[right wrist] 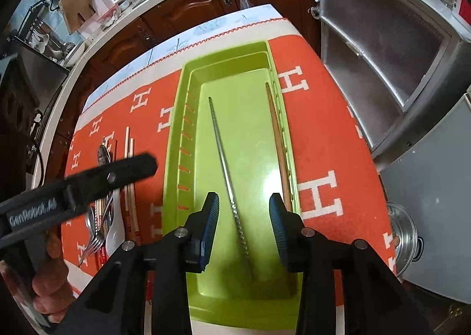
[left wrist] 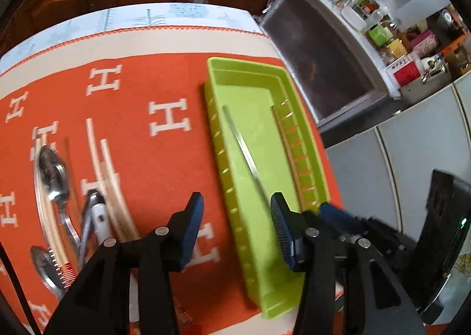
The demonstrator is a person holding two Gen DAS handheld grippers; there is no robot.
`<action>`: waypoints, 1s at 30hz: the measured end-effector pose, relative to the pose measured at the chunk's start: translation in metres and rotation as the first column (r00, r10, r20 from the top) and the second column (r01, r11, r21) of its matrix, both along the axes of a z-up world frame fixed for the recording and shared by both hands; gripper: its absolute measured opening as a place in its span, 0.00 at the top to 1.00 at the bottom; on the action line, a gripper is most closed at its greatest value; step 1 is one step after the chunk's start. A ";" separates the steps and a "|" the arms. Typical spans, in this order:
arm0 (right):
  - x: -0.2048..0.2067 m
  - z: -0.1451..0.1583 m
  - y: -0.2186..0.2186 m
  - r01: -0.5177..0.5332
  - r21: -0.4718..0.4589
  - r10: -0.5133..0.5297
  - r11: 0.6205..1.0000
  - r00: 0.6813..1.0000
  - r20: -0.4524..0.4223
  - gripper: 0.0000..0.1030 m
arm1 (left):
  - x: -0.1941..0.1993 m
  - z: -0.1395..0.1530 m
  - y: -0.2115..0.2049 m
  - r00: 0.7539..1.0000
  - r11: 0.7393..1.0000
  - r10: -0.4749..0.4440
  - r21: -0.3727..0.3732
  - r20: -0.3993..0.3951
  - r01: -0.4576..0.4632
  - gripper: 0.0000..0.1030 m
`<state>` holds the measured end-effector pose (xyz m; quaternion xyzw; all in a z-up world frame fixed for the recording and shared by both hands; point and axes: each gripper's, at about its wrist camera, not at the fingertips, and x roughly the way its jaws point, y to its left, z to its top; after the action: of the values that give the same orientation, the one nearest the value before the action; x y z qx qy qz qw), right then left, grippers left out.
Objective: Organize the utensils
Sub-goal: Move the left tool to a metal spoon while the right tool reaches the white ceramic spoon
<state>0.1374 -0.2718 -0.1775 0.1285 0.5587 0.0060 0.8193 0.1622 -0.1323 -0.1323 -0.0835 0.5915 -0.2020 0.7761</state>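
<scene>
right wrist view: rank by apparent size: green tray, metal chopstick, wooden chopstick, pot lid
1. Green tray, by far largest.
2. Metal chopstick and wooden chopstick: similar length, wooden one's near end hidden by a finger, so unranked.
3. Pot lid, smallest, though cut off at the image edge.

Table under an orange H-patterned cloth [right wrist: 323,140], green tray [right wrist: 173,140] on it, loose chopsticks [left wrist: 97,155], spoons [left wrist: 51,170], seemingly a fork [right wrist: 94,242] alongside

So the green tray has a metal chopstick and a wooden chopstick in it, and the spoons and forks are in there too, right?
Not quite. The green tray does hold the metal chopstick and the wooden chopstick, but the spoons and forks are not in it. The right wrist view shows them lying on the orange cloth beside the tray.
</scene>
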 end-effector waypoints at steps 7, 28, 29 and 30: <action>-0.017 0.023 0.021 -0.055 -0.055 0.059 0.997 0.995 0.079 0.64 | -0.024 0.018 0.037 0.997 0.997 0.013 0.073 0.070 -0.018 0.36; -0.032 0.048 0.172 -0.323 -0.039 0.326 0.945 0.941 0.093 0.64 | -0.085 0.030 0.195 0.959 0.954 0.250 0.135 0.134 -0.268 0.19; -0.033 0.046 0.177 -0.331 -0.037 0.333 0.943 0.938 0.090 0.64 | -0.086 0.022 0.201 0.958 0.950 0.263 0.140 0.117 -0.278 0.23; -0.033 0.042 0.180 -0.339 -0.034 0.340 0.940 0.936 0.090 0.64 | -0.086 0.013 0.207 0.957 0.948 0.276 0.141 0.093 -0.287 0.26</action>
<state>0.1046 -0.0922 -0.1355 0.0223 0.5331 0.1483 0.8326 0.0759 0.0752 -0.1192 -0.1000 0.5590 -0.0463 0.8218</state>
